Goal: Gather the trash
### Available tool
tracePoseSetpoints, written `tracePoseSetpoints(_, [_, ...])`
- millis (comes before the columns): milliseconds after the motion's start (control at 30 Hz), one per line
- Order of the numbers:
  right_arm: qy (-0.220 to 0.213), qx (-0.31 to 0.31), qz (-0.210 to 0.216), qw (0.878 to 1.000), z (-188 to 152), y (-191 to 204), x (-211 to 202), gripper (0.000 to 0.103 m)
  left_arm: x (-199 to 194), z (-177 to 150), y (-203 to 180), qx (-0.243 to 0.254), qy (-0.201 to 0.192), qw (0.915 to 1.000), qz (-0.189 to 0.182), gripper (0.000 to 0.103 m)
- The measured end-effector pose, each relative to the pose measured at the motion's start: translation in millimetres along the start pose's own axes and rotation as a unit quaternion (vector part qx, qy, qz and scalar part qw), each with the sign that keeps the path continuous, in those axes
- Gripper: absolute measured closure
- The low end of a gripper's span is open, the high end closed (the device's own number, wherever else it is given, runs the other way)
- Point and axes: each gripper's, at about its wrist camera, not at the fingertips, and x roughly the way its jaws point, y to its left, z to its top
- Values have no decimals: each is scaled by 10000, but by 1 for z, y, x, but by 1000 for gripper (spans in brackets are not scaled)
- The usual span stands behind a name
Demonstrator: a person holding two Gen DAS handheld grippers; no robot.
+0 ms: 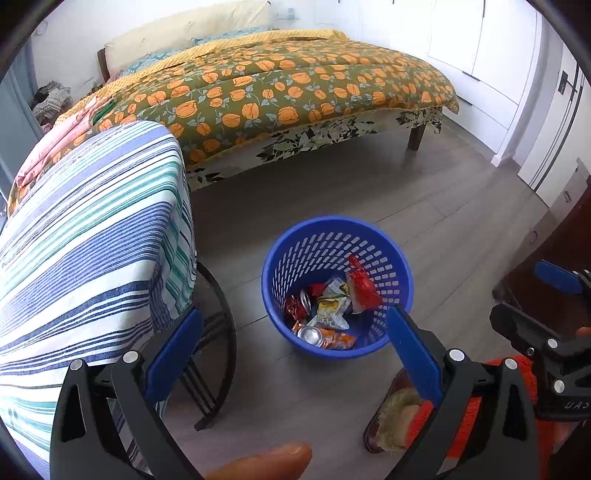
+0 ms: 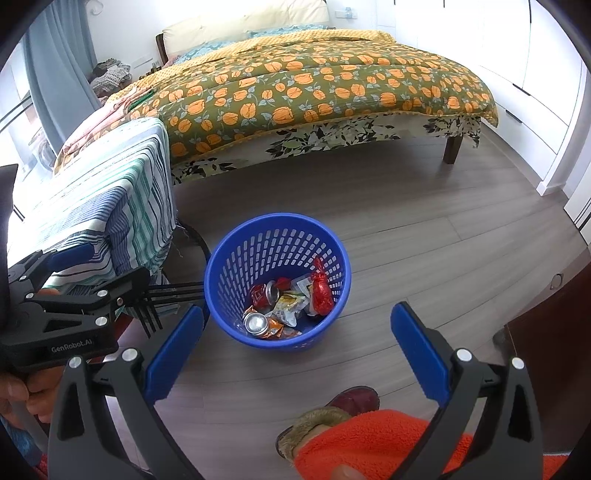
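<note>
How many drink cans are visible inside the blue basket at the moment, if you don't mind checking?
2. One silver-topped can lies at the near side of the blue basket; a red can lies just behind it. Wrappers may hide others.

Home bedroom: bed [image 2: 314,85] under floral quilt, headboard pillows [image 2: 243,26], white wardrobes [image 1: 480,48], grey wood-plank floor [image 2: 424,229], curtain [image 2: 55,55].
</note>
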Motion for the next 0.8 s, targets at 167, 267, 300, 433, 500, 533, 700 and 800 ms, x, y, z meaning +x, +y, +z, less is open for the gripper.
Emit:
tracePoseSetpoints(167, [1, 1, 0, 10000, 0, 0, 0, 5, 1, 0, 1, -21, 3, 10000, -1, 5])
tracePoseSetpoints(267, [-2, -8, 3, 10000, 0, 0, 0, 4, 1, 0, 1, -41, 2, 10000, 10, 5])
tracePoseSetpoints(300, [-3, -9, 2, 10000, 0, 0, 0, 4, 1, 0, 1, -42, 1, 10000, 14, 5])
tracePoseSetpoints(433, [3, -8, -2, 10000, 0, 0, 0, 5, 3, -1, 2, -79, 22, 10000, 41, 5])
tracePoseSetpoints(500, [4, -7, -4, 10000, 0, 0, 0, 5, 4, -1, 2, -90, 25, 9999, 51, 5])
tracePoseSetpoints(533, [5, -10, -6, 10000, 0, 0, 0, 5, 4, -1, 2, -88, 22, 9999, 49, 5])
tracePoseSetpoints(700, [4, -7, -6, 10000, 0, 0, 0, 4, 4, -1, 3, -86, 22, 9999, 48, 5])
tracePoseSetpoints(800, [4, -4, -9, 10000, -1, 1, 0, 4, 4, -1, 3, -89, 27, 9999, 47, 5])
